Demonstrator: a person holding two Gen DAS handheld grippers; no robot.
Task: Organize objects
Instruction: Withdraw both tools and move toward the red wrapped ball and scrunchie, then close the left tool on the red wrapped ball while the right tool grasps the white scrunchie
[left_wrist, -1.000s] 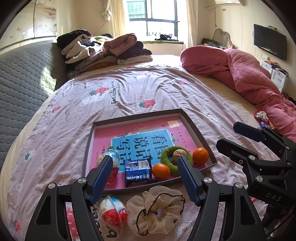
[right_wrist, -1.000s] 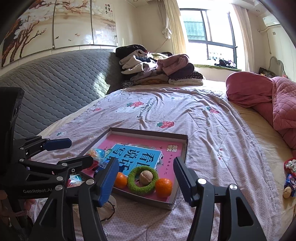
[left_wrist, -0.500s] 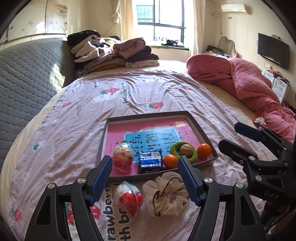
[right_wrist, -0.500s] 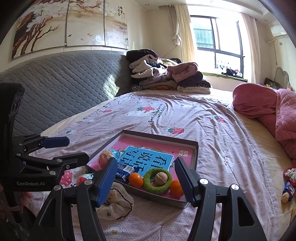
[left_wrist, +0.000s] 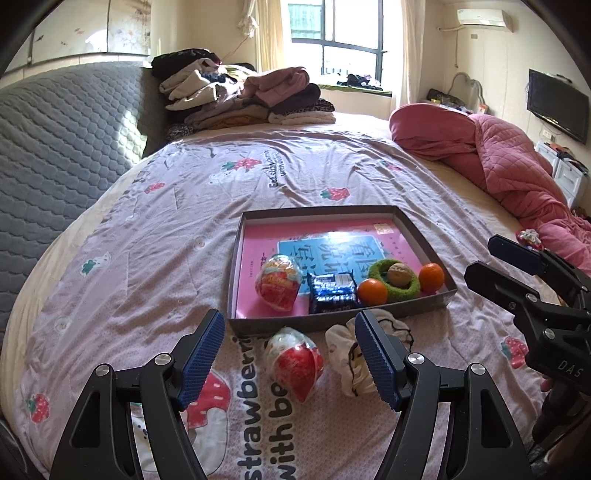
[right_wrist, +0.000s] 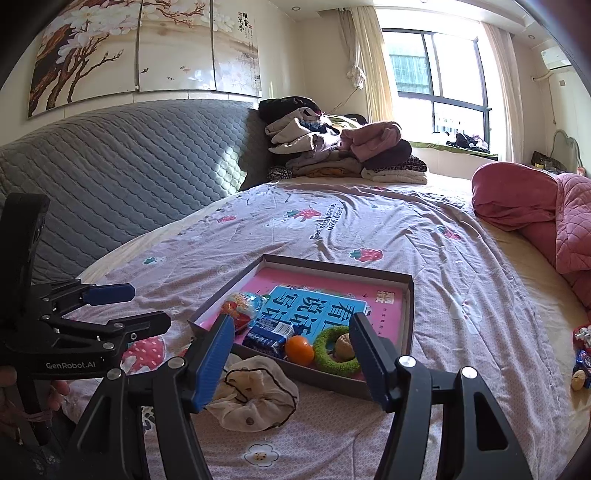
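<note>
A shallow grey box (left_wrist: 343, 321) (right_wrist: 408, 306) lies on the bed with a pink book (left_wrist: 332, 243) on its floor. On the book rest a red snack bag (left_wrist: 279, 282), a dark blue packet (left_wrist: 332, 293), two oranges (left_wrist: 373, 291) (left_wrist: 431, 276) and a green ring (left_wrist: 400, 286) around a walnut (left_wrist: 398, 274). In front of the box lie a second red snack bag (left_wrist: 297, 363) and a cream scrunchie (left_wrist: 354, 360) (right_wrist: 255, 395). My left gripper (left_wrist: 291, 358) hangs open over these two. My right gripper (right_wrist: 291, 356) is open above the box's near edge.
Folded clothes (left_wrist: 240, 96) are piled at the far end of the bed. A pink quilt (left_wrist: 498, 158) is bunched along the right side, with small wrapped items (right_wrist: 581, 354) near it. A grey padded headboard (right_wrist: 110, 184) runs along the left.
Both grippers have drawn back from the box, so it sits farther off in both views. The snack bag and scrunchie show more fully in front of the left gripper. Nothing was gripped.
</note>
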